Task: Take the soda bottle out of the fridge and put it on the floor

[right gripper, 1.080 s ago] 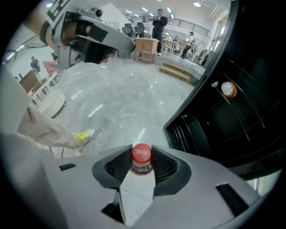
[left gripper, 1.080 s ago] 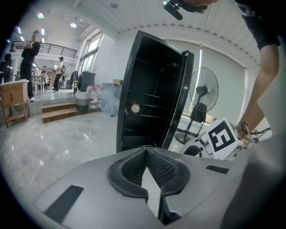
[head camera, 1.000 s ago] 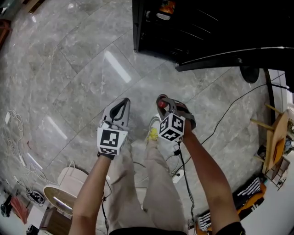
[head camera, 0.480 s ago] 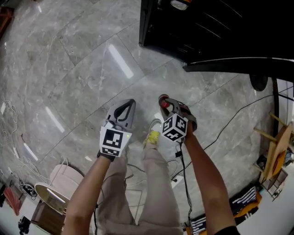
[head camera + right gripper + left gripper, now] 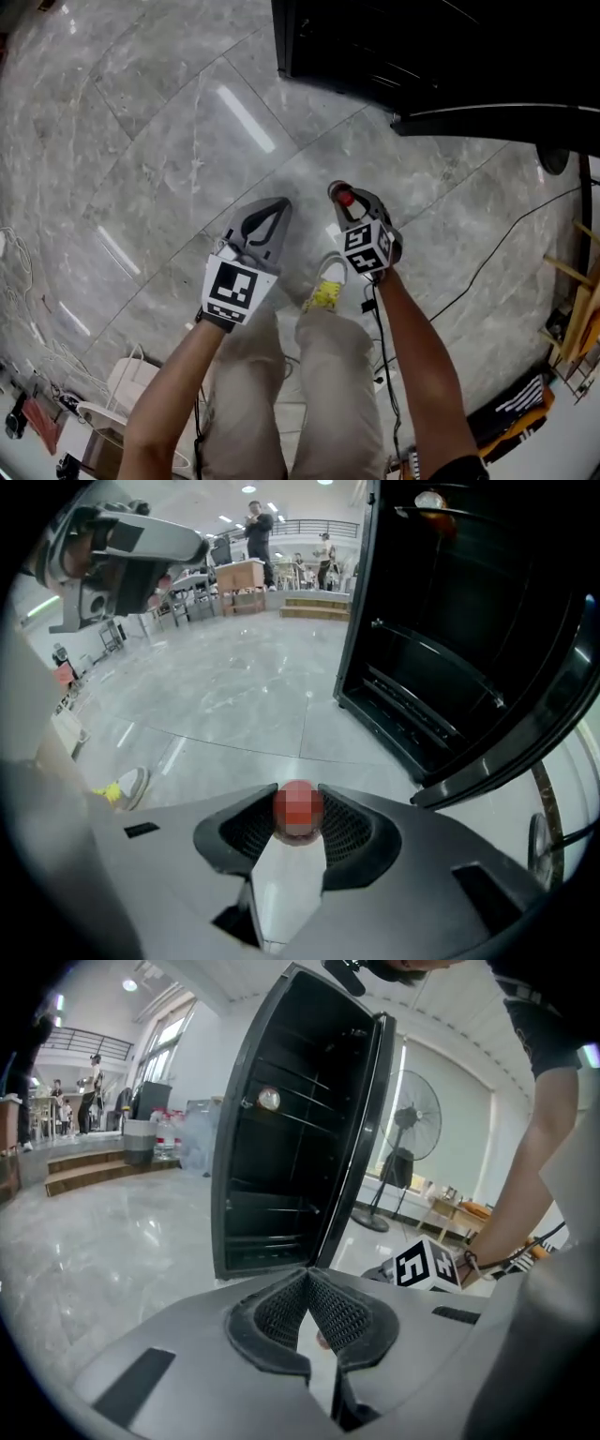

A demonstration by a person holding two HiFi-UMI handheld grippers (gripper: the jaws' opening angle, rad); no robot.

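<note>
The soda bottle shows only as its red cap (image 5: 345, 198) (image 5: 298, 810), pinched between the pads of my right gripper (image 5: 349, 199) (image 5: 298, 808); its body is hidden below the jaws. That gripper hangs over the grey marble floor (image 5: 169, 141), in front of the open black fridge (image 5: 422, 47) (image 5: 450, 630) (image 5: 281, 1147). My left gripper (image 5: 275, 208) (image 5: 307, 1277) sits to its left at about the same height, shut, with nothing between its fingertips. The fridge door (image 5: 497, 120) stands open to the right.
A yellow-laced shoe (image 5: 325, 284) and the person's legs are just below the grippers. A cable (image 5: 487, 262) runs across the floor on the right, near a fan base (image 5: 555, 159) and wooden furniture (image 5: 583, 319). A white stool (image 5: 127, 389) stands lower left.
Both grippers have shifted slightly forward and right over the floor, the right one still on the bottle. The view has tilted; the fridge's inside has slid up out of the picture.
</note>
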